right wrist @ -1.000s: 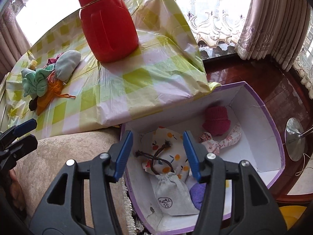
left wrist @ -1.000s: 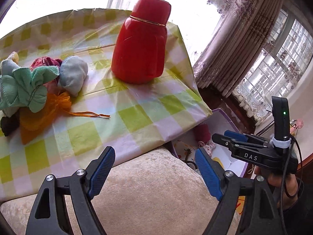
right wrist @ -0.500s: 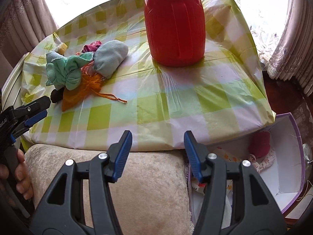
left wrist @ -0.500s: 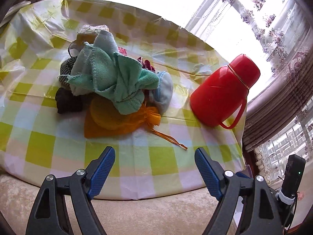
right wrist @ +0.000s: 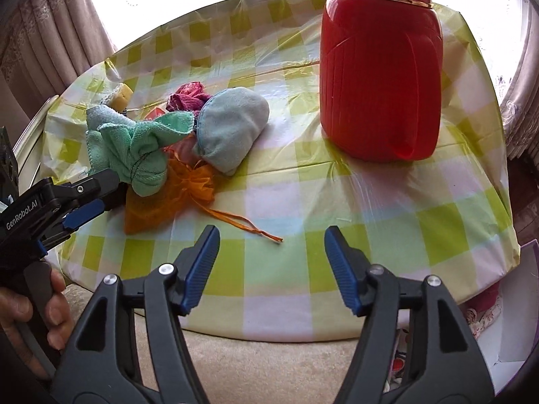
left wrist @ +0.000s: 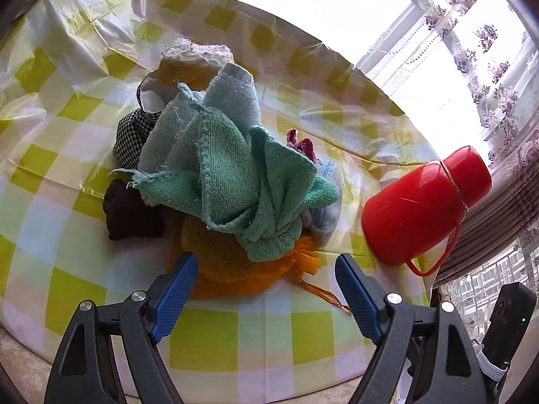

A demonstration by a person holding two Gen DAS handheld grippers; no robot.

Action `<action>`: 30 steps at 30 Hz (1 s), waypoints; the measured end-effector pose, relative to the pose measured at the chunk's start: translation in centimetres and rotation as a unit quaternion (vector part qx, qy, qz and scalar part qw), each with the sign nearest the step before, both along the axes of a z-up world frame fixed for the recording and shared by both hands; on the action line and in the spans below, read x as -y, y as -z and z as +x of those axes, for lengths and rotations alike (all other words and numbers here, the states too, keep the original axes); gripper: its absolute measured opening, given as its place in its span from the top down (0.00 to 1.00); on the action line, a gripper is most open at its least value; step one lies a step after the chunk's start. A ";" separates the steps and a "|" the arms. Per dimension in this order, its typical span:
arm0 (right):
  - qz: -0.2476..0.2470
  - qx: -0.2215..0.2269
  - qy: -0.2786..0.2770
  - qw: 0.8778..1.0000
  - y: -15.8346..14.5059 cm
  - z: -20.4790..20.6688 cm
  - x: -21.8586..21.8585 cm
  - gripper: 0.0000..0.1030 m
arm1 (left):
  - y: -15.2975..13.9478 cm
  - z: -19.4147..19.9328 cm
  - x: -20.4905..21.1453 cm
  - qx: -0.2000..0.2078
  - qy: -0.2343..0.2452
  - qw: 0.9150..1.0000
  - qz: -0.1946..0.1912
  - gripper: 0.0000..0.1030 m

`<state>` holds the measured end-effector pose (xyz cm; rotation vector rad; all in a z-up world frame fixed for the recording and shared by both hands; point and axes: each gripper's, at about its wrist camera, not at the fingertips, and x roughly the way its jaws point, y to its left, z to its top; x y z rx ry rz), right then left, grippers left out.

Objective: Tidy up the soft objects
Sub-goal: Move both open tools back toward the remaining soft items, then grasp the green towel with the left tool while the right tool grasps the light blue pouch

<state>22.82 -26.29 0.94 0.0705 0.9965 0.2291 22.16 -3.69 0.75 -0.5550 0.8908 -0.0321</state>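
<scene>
A heap of soft things lies on the checked tablecloth [left wrist: 67, 296]: a green towel [left wrist: 232, 181] on top, an orange mesh pouch [left wrist: 235, 269] under it, a black cloth [left wrist: 128, 208], a checked cloth [left wrist: 129, 134], a pale blue pouch [right wrist: 229, 131] and a maroon cloth [right wrist: 188, 99]. My left gripper [left wrist: 266, 289] is open and empty, its fingers on either side of the orange pouch's near edge. It also shows in the right wrist view [right wrist: 91, 195]. My right gripper [right wrist: 271, 269] is open and empty above the table's front part, right of the heap.
A tall red flask [right wrist: 380, 67] stands on the table to the right of the heap. A white box with a purple rim [right wrist: 505, 330] holding soft things sits below the table's right edge. A beige cushion [right wrist: 269, 363] lies under the grippers. Curtains hang behind.
Both grippers have swung from the box and cushion towards the table. My left gripper has closed in on the heap, now reaching the orange pouch. Both stay open.
</scene>
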 end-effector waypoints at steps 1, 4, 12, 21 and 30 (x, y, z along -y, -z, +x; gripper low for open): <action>0.002 0.000 -0.001 1.000 0.1 0.5 -0.4 0.33 | 0.1 0.4 -0.1 -0.002 -0.001 1.000 -0.002 0.18; 0.008 -0.001 -0.005 1.000 0.6 2.1 -1.8 0.33 | 0.5 1.5 -0.2 -0.005 -0.003 1.000 0.000 0.18; 0.021 -0.005 -0.010 1.000 1.5 5.8 -4.3 0.32 | 1.5 3.8 -0.7 -0.012 -0.010 1.000 -0.011 0.20; 0.054 -0.013 0.015 0.998 2.3 9.6 -4.5 0.30 | 1.9 3.5 -0.8 0.017 0.007 0.999 -0.028 0.47; 0.096 -0.020 0.025 0.995 2.9 12.4 -5.7 0.29 | 1.0 0.8 -1.4 0.051 -0.005 0.999 -0.014 0.49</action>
